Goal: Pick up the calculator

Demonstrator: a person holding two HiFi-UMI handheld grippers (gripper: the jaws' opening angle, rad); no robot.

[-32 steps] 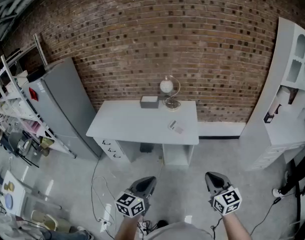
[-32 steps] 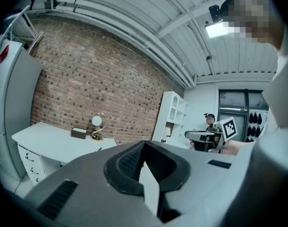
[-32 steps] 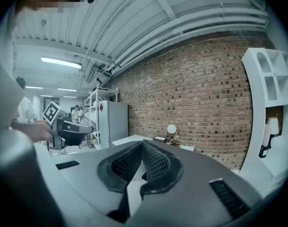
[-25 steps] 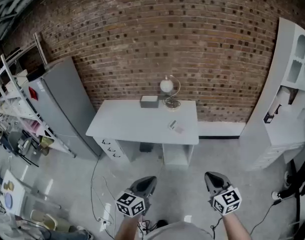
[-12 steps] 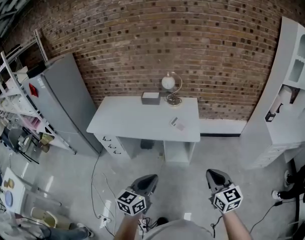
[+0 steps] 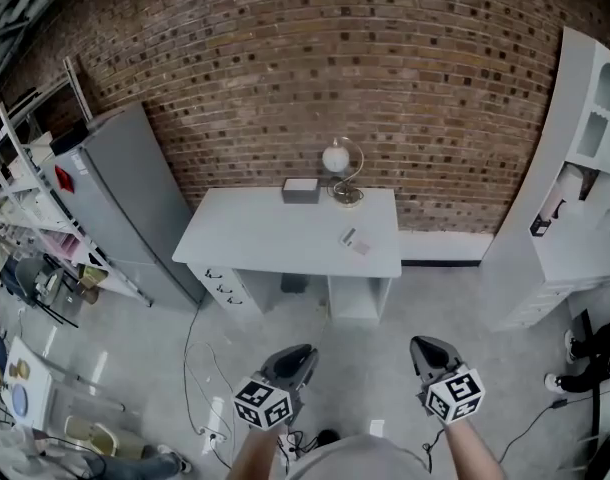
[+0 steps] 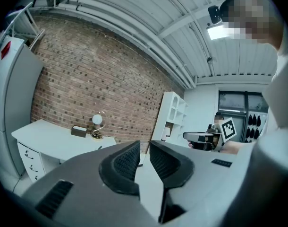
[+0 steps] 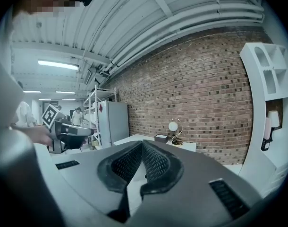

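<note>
Well short of the far desk [image 6: 275, 238], left gripper [image 6: 295, 360] opening on nothing, right gripper [image 6: 430, 353] clamped empty; I could nudge the calculator [image 6: 353, 239] (small grey slab, probably) off the right edge.

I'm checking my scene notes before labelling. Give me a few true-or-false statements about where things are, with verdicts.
1. The calculator lies on the white desk. True.
2. The left tool holds the calculator. False: its jaws are opening with nothing between them, well short of the desk.
3. The lamp stands at the desk's back edge, by the brick wall. True.
4. The grey box sits on the floor. False: it is on the desk, beside the lamp.
5. The fridge stands to the right of the desk. False: it stands to the left.
</note>
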